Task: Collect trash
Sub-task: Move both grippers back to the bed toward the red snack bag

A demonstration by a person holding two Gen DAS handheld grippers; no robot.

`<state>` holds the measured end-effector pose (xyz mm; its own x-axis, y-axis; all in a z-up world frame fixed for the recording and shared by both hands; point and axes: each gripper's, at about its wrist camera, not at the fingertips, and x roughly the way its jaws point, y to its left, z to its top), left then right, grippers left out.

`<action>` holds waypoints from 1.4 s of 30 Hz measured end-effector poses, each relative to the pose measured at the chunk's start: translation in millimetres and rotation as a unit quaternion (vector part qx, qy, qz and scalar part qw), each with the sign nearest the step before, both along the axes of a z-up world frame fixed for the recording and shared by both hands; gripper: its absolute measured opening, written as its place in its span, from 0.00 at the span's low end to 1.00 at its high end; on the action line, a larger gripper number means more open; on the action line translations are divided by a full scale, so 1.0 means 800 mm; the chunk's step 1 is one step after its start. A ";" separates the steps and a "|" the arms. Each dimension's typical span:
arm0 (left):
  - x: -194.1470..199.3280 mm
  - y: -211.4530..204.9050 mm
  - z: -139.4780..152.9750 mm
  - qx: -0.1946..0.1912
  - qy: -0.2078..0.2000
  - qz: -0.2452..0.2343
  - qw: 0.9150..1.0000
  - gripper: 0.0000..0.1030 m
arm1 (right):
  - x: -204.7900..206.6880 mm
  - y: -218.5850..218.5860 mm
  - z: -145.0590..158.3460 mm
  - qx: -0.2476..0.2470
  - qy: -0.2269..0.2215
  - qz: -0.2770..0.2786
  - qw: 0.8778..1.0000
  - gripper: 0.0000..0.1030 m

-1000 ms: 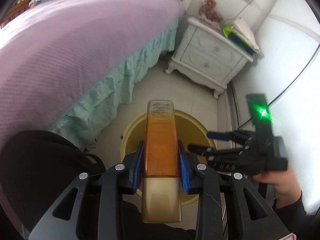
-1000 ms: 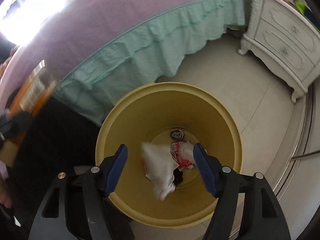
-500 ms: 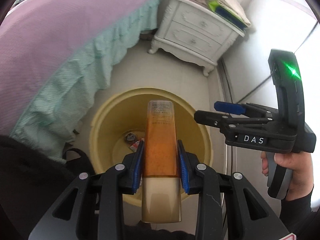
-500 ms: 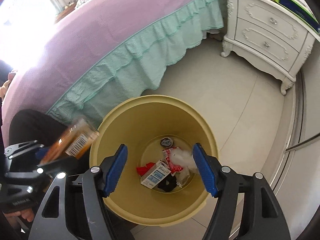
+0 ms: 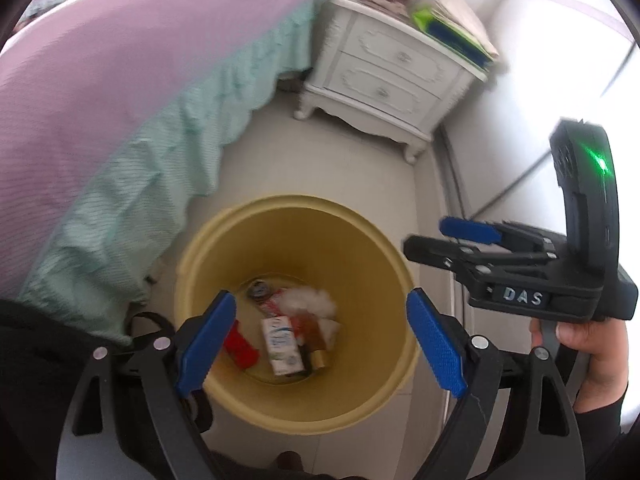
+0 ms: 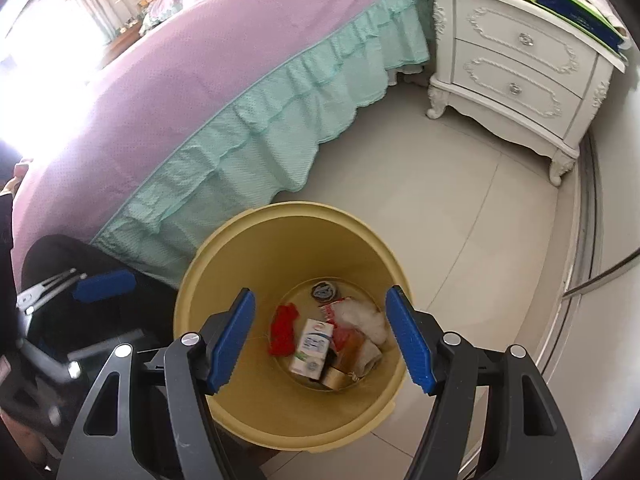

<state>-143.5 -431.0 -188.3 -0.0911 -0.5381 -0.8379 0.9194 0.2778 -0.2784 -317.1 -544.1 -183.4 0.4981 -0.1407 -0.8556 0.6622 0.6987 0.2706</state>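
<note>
A yellow trash bin point(image 5: 384, 264) point(image 6: 372, 248) stands on the floor below both grippers. At its bottom lie an orange bottle point(image 5: 311, 330) point(image 6: 347, 350), a white carton point(image 5: 282, 346) point(image 6: 313, 346), a red wrapper point(image 5: 239, 347) point(image 6: 283, 330), white tissue point(image 5: 310, 301) point(image 6: 366, 318) and other scraps. My left gripper point(image 5: 320, 346) is open and empty above the bin. My right gripper point(image 6: 322, 338) is open and empty above the bin; it also shows in the left wrist view point(image 5: 452, 240), at the bin's right side. The left gripper shows at the left of the right wrist view point(image 6: 80, 308).
A bed with a purple cover point(image 5: 100, 80) point(image 6: 200, 60) and a teal skirt point(image 6: 260, 140) stands left of the bin. A white nightstand point(image 5: 392, 80) point(image 6: 520, 68) with books on top stands behind. A wall and sliding-door track point(image 6: 588, 240) run along the right.
My left gripper has opened and let go of the orange bottle, which now lies in the bin. Both grippers have shifted slightly over the bin.
</note>
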 end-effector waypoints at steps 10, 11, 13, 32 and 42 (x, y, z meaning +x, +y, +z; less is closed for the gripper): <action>0.055 0.065 0.074 -0.067 -0.053 0.084 0.993 0.87 | 0.043 0.046 0.047 0.002 -0.095 0.083 0.992 0.65; 0.058 0.070 0.081 -0.072 -0.060 0.092 0.991 0.87 | 0.048 0.051 0.055 -0.002 -0.108 0.092 0.990 0.65; 0.068 0.090 0.102 -0.087 -0.078 0.115 0.986 0.89 | 0.059 0.064 0.072 -0.016 -0.132 0.108 0.985 0.67; 0.196 0.308 0.192 -0.104 -0.181 0.368 0.906 0.95 | 0.237 0.222 0.195 -0.112 -0.303 0.299 0.898 0.91; 0.275 0.429 0.224 -0.089 -0.224 0.488 0.839 0.96 | 0.356 0.313 0.224 -0.111 -0.343 0.380 0.852 0.92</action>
